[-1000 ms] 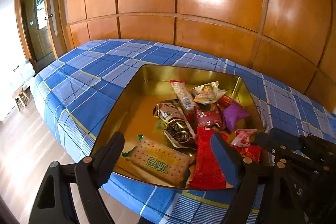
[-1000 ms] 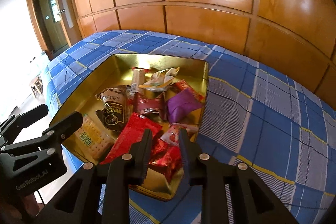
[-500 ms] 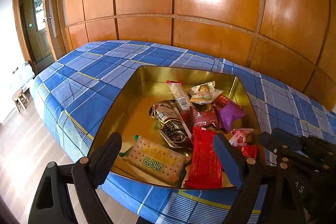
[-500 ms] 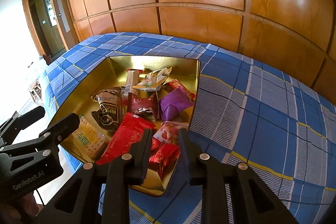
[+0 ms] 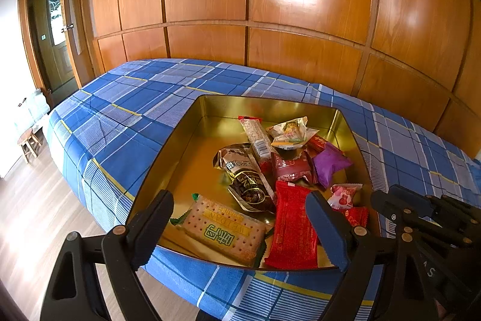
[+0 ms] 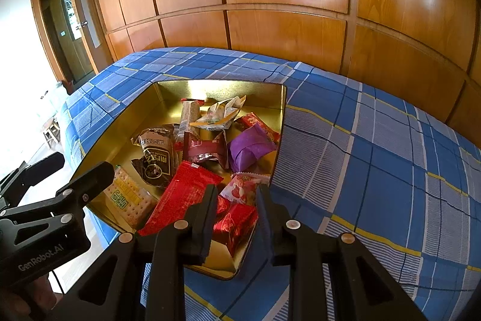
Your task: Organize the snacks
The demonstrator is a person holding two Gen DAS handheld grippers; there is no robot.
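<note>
**Desk:** Bedspread (image 5: 126, 140) in blue plaid is seen under a gold tin tray (image 5: 192, 137), with the wood panelling (image 5: 300, 5) behind it. How is the tray placed?

**Photographer:** The tray's near rim is set close to the bed's near edge, beyond which the floor (image 5: 36, 218) is seen. To the tray's right, open plaid is left for moving or setting things down. Snacks are heaped in the tray's right half; its left half is bare metal.

**Desk:** And the grippers?

**Photographer:** The left gripper (image 5: 240, 227) is held spread wide over the tray's near rim, nothing between its fingers. The right gripper (image 6: 236, 218) is narrowed to a slim gap above the tray's near right corner; nothing is seen pinched.

**Desk:** The snacks, largest first?

**Photographer:** A cracker pack (image 5: 224, 229) lies flat at the near rim, a long red packet (image 5: 290, 226) beside it, a dark brown packet (image 5: 246, 176) behind, a purple pouch (image 6: 251, 146) towards the right wall, and a small red candy (image 6: 236, 226) in the near right corner.

**Desk:** What is advised?

**Photographer:** One loose wrapper at a time is judged best taken by its crimped end. The tray walls should be cleared on lifting, so that the tray is not nudged towards the bed's edge.
</note>
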